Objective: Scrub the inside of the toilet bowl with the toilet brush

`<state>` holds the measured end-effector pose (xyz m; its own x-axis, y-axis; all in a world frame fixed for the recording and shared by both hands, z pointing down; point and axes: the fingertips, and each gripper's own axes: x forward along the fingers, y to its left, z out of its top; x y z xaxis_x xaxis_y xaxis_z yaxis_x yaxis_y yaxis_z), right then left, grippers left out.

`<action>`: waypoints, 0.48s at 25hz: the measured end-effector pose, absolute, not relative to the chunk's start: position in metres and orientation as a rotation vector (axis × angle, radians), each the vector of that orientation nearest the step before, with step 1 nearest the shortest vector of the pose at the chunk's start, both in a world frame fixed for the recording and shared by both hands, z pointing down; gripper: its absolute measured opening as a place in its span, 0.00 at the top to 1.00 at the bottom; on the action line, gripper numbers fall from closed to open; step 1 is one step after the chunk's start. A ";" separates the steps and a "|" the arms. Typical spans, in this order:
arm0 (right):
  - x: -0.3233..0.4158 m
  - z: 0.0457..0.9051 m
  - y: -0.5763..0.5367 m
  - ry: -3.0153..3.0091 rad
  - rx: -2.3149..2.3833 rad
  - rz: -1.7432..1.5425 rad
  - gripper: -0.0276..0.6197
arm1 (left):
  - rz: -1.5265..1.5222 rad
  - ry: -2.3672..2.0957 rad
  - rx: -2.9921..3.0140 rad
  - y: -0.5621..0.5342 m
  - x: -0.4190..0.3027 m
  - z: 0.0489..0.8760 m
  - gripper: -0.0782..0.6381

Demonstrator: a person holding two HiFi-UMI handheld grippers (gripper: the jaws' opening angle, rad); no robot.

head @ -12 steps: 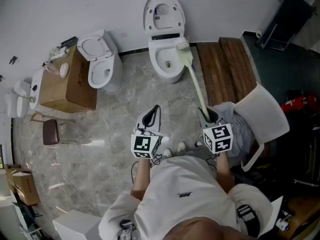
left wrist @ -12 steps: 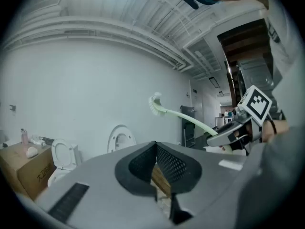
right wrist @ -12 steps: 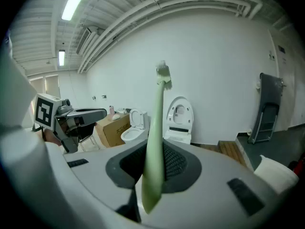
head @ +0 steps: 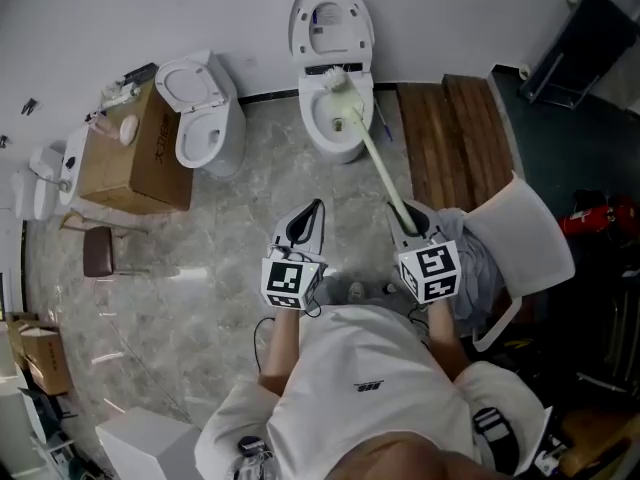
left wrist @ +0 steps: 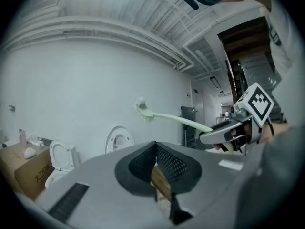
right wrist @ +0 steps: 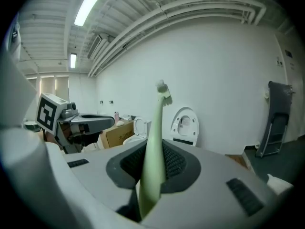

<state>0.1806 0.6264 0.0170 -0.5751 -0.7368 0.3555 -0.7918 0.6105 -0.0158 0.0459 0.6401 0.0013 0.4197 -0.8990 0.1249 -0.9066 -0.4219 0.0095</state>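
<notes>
The white toilet (head: 322, 133) stands against the far wall with its lid (head: 332, 23) raised. My right gripper (head: 408, 218) is shut on the toilet brush's pale green handle (head: 378, 168). The brush head (head: 335, 78) lies over the back part of the bowl, and I cannot tell whether it touches. In the right gripper view the handle (right wrist: 155, 147) runs up between the jaws to the brush head (right wrist: 163, 90). My left gripper (head: 312, 210) hangs beside the right one, shut and empty. The left gripper view shows the brush (left wrist: 143, 109) and the right gripper (left wrist: 224, 132).
A second toilet (head: 205, 118) stands to the left beside a cardboard box (head: 135, 158). Wooden planks (head: 450, 138) lie right of the bowl, with a white chair (head: 520, 238) close to my right arm. A small brown stool (head: 97, 253) sits at the far left.
The brush head has swung left from the bowl's right rim to over the back of the bowl. Both grippers stay roughly where they were.
</notes>
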 end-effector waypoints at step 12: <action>0.179 0.020 0.567 -2.551 1.248 0.269 0.89 | 0.184 -1.632 2.580 0.579 0.047 0.011 0.88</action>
<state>0.1791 0.5666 0.0197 -0.5838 -0.7394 0.3353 -0.7931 0.6078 -0.0406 0.0471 0.5790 0.0109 0.4241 -0.8939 0.1455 -0.9038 -0.4278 0.0058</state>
